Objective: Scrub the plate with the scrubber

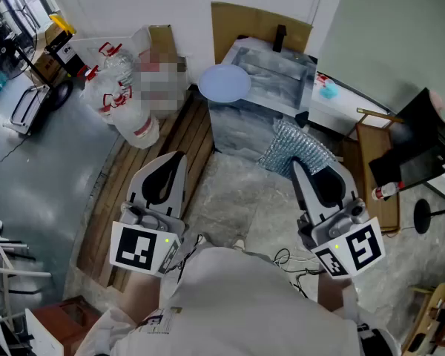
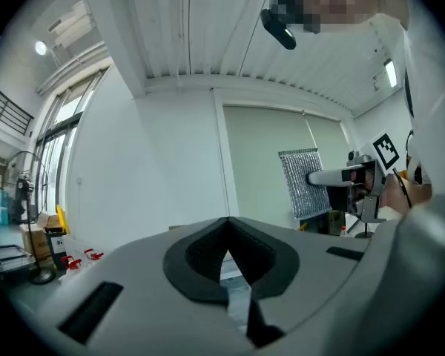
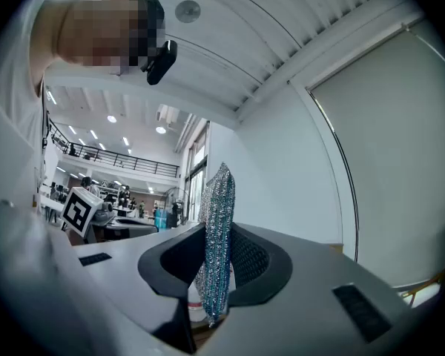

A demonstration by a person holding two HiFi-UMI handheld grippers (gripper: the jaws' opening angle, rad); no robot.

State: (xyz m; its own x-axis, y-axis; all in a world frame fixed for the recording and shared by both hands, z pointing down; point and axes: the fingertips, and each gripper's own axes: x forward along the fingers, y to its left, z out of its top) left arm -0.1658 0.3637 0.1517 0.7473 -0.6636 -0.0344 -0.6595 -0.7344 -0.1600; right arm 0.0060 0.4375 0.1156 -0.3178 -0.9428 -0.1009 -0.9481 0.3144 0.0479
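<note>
The person's pale shirt [image 1: 245, 295] fills the near edge of the head view, and both tools are held out roughly level just ahead of it. The left gripper [image 1: 172, 160] has its jaws pressed together tip to tip, with nothing between them. The right gripper [image 1: 297, 167] is clamped on the scrubber [image 1: 297, 147], a silvery mesh pad with a blue glint. The pad stands on edge between the gripper's dark pads and sticks out well past the jaw tips, spreading ahead of them and slightly to their left. The plate [image 1: 224, 82], round and pale blue, lies well ahead of both tools, beyond the gap between them and clearly apart from the scrubber. It rests at the near left corner of a plastic-wrapped stand [image 1: 274, 80], which stands ahead of the right gripper. Ahead and to the left of the left gripper sits a clear plastic bag [image 1: 126, 95] with red bits showing through it. Wooden planks [image 1: 185, 139] run along the floor beneath and beyond that gripper's jaws.
</note>
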